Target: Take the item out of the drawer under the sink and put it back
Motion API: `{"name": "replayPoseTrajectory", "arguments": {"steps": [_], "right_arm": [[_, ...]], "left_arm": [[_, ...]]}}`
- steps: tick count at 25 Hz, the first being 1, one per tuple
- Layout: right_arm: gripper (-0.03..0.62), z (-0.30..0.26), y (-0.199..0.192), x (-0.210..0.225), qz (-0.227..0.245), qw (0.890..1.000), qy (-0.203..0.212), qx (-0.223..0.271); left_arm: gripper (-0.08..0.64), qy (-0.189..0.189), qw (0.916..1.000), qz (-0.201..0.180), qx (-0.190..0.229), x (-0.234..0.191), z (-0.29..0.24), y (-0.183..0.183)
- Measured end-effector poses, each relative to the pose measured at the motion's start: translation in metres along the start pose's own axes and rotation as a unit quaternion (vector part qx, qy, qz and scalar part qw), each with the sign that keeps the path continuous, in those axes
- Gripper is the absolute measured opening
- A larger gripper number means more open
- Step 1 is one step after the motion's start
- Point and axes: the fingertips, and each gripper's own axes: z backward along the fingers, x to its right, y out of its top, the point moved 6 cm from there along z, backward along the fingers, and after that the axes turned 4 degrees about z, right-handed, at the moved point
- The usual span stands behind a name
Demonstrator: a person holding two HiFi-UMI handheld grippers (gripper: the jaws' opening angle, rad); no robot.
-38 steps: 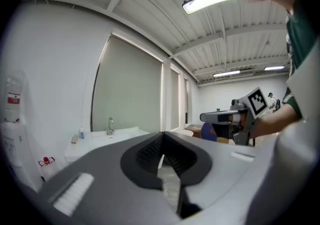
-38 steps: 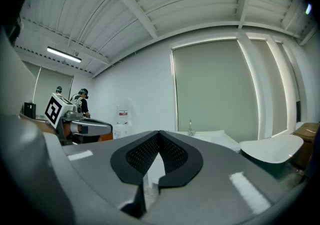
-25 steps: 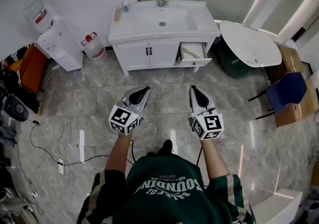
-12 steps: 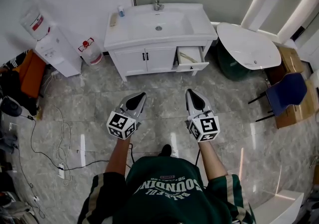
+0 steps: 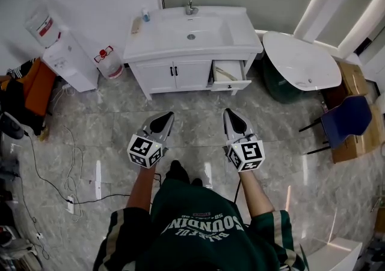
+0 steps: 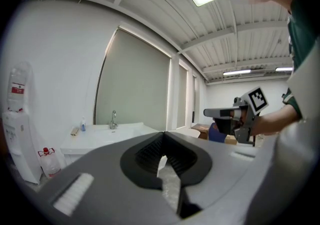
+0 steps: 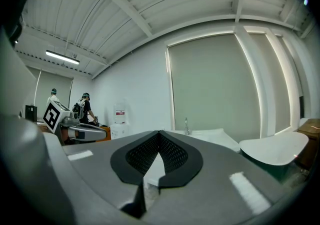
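Note:
The white sink cabinet point(image 5: 180, 74) stands against the far wall, with a basin and tap point(image 5: 190, 3) on top. Its drawer point(image 5: 228, 77) on the right side is pulled out. A thin pale item point(image 5: 225, 73) lies inside it. Both grippers hover over the tiled floor, well short of the cabinet, and point towards it. My left gripper point(image 5: 165, 117) point(image 6: 162, 133) is shut and empty. My right gripper point(image 5: 232, 114) point(image 7: 160, 132) is also shut with nothing in it. The sink top point(image 6: 107, 131) shows ahead in the left gripper view.
A water dispenser point(image 5: 60, 47) and a water bottle point(image 5: 109, 62) stand left of the cabinet. A round white table point(image 5: 304, 59), a blue chair point(image 5: 346, 116) and cardboard boxes point(image 5: 355, 77) are on the right. Cables point(image 5: 54, 167) trail across the floor at left.
The person has stepped forward, and both grippers have moved a little closer to the cabinet. Both pairs of jaws have stayed shut.

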Motion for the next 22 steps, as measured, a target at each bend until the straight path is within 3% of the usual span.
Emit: {"name": "replayPoseTrajectory", "arguments": {"steps": [13,22], "right_arm": [[0.002,-0.071,-0.021,0.056,-0.011,1.0,-0.017,-0.02],[0.002,-0.176,-0.034,0.109,-0.012,0.998,-0.032,-0.047]], "left_arm": [[0.051,-0.025,0.9995,0.011,-0.015,-0.052,-0.097,-0.007],[0.051,-0.052,0.998,0.012,-0.035,-0.133,-0.199,0.002]]}}
